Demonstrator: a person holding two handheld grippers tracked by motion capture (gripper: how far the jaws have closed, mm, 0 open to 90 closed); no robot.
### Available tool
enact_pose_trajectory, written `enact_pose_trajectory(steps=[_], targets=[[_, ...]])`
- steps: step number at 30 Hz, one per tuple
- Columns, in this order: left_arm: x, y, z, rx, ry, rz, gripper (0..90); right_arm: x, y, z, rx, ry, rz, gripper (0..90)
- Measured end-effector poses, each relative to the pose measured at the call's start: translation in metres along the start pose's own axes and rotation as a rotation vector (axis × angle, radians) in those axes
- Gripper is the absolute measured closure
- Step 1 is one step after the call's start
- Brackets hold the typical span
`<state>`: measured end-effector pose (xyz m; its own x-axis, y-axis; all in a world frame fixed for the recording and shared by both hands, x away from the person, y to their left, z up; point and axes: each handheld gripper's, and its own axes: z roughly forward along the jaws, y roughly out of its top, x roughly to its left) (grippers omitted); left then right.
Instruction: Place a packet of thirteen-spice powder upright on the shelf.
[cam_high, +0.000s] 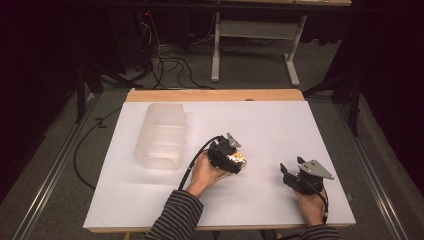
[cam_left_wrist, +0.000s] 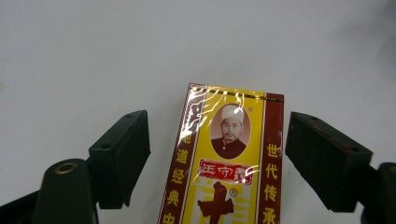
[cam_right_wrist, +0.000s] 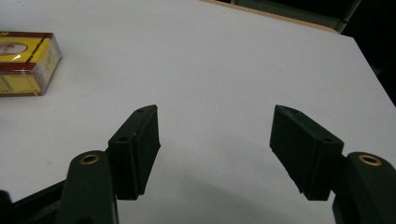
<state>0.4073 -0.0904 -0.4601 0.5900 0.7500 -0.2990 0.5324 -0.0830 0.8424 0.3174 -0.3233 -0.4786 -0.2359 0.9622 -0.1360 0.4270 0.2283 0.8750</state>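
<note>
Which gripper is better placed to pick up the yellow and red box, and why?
The left gripper: the yellow and red box lies between its open jaws, gaps on both sides. The right gripper sits apart, jaws open over bare white table.

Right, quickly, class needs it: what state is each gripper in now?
Left gripper: open, jaws either side of the yellow and red box, pads not touching it.
Right gripper: open, nothing between its jaws, over the white table.

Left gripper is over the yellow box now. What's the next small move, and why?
Probably close the left gripper on the box. The box lies on the table between the jaws, with a gap at each side, so nothing is gripped yet.
</note>
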Motion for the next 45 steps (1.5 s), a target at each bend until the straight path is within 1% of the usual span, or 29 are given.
enact_pose_trajectory(steps=[3,6,15,18,22,25,29,33,35,38,45], targets=[[-0.003,-0.003,0.007,0.018,-0.004,-0.002,23.4,0.000,0.000,0.000,0.000,0.001,0.008,33.5],[-0.002,-0.005,0.010,0.034,-0.004,-0.009,23.4,0.000,0.000,0.000,-0.004,0.002,0.011,33.5],[-0.001,-0.009,0.016,0.063,0.007,-0.007,25.7,0.000,0.000,0.000,-0.002,0.005,0.011,33.5],[0.000,-0.010,0.018,0.067,0.004,-0.019,26.8,0.000,0.000,0.000,-0.001,0.003,0.014,33.5],[0.000,-0.011,0.020,0.068,0.006,-0.020,27.7,0.000,0.000,0.000,0.000,0.002,0.009,33.5],[0.000,-0.011,0.021,0.067,0.010,-0.012,28.1,0.000,0.000,0.000,-0.002,0.004,0.010,33.5],[0.000,-0.011,0.021,0.063,0.009,-0.021,28.7,0.000,0.000,0.000,0.002,0.003,-0.004,33.5],[0.001,-0.011,0.020,0.068,0.015,-0.010,31.0,0.000,0.000,0.000,0.002,0.000,0.000,33.6],[0.002,-0.010,0.019,0.066,0.020,-0.009,31.8,0.000,0.000,0.001,0.003,0.001,-0.001,33.6],[0.003,-0.007,0.015,0.053,0.011,-0.018,32.2,0.000,0.000,0.001,0.004,0.002,-0.004,33.6],[0.002,-0.003,0.008,0.035,0.001,-0.015,32.6,0.000,0.000,0.000,0.005,0.000,0.006,33.6]])
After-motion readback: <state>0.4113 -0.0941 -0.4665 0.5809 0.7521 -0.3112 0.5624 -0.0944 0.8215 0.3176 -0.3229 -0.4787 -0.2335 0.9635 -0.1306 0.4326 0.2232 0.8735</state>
